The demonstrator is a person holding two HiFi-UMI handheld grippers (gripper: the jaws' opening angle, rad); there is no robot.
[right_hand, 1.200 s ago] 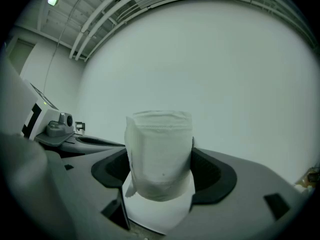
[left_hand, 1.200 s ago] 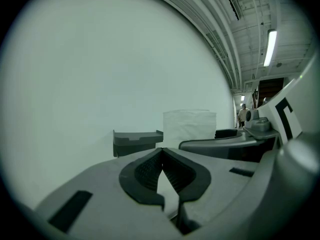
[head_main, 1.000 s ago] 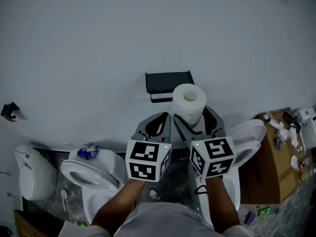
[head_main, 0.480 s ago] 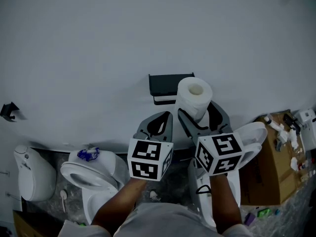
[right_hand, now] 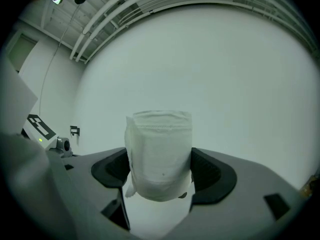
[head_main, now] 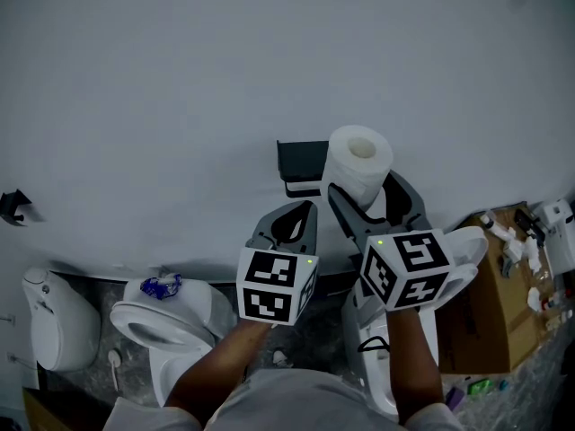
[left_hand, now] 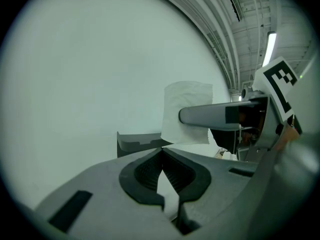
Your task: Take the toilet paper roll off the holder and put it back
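My right gripper (head_main: 370, 197) is shut on the white toilet paper roll (head_main: 359, 171), which stands upright between its jaws, lifted up and to the right of the black wall holder (head_main: 300, 161). In the right gripper view the roll (right_hand: 159, 154) fills the gap between the jaws of the right gripper (right_hand: 159, 176), in front of the bare white wall. My left gripper (head_main: 289, 220) hangs below the holder, shut, with nothing in it. From the left gripper view, the left gripper (left_hand: 162, 166) points at the holder (left_hand: 137, 141), and the roll (left_hand: 187, 111) sits to its right, held in the other gripper.
A white wall (head_main: 225, 70) fills the upper view. Toilet bowls stand on the floor at the lower left (head_main: 162, 317) and under my right arm (head_main: 454, 250). A cardboard box (head_main: 508, 294) with small items sits at the right. A small black wall fitting (head_main: 13, 206) is at far left.
My right gripper has carried the roll up and to the right, away from the holder. The left gripper has stayed roughly where it was, still shut.
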